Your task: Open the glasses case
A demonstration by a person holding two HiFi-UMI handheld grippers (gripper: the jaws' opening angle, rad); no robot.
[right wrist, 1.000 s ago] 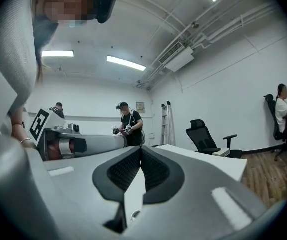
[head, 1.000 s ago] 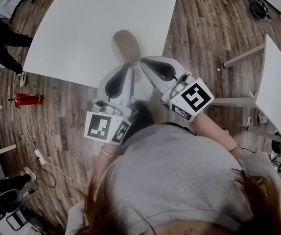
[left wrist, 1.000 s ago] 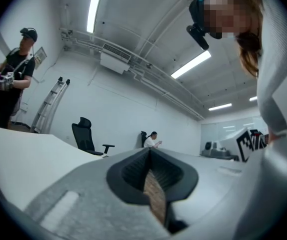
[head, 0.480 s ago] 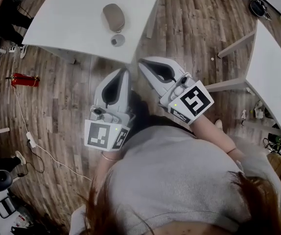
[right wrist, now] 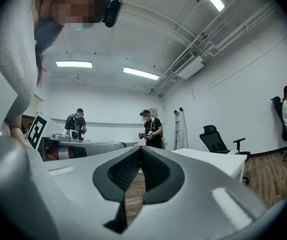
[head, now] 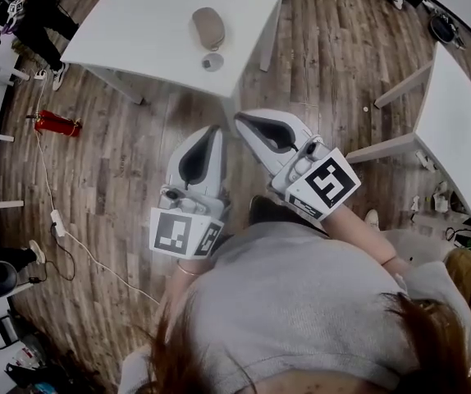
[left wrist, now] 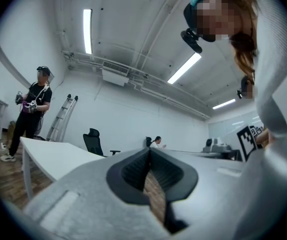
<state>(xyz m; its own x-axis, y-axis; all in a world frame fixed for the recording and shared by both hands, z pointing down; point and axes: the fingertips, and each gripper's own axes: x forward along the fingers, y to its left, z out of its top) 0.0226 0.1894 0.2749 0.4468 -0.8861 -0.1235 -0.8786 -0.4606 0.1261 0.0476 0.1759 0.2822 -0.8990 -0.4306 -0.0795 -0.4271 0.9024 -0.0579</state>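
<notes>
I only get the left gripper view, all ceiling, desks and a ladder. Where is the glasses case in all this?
Observer: The head view shows the glasses case lying on the white table, with nothing touching it.
Operator: Is anything beside it?
Observer: A small round object sits between it and the table's near edge.
Operator: What about the other claw?
Observer: The right gripper has its jaws together and holds nothing.

A white table (head: 137, 23) stands on the wooden floor (head: 129, 171) ahead of my jaws, well apart from them. On it lies a grey-brown oval glasses case (head: 208, 28). Just beside the case, on the side nearer my jaws, sits a small round grey object (head: 212, 61).
</notes>
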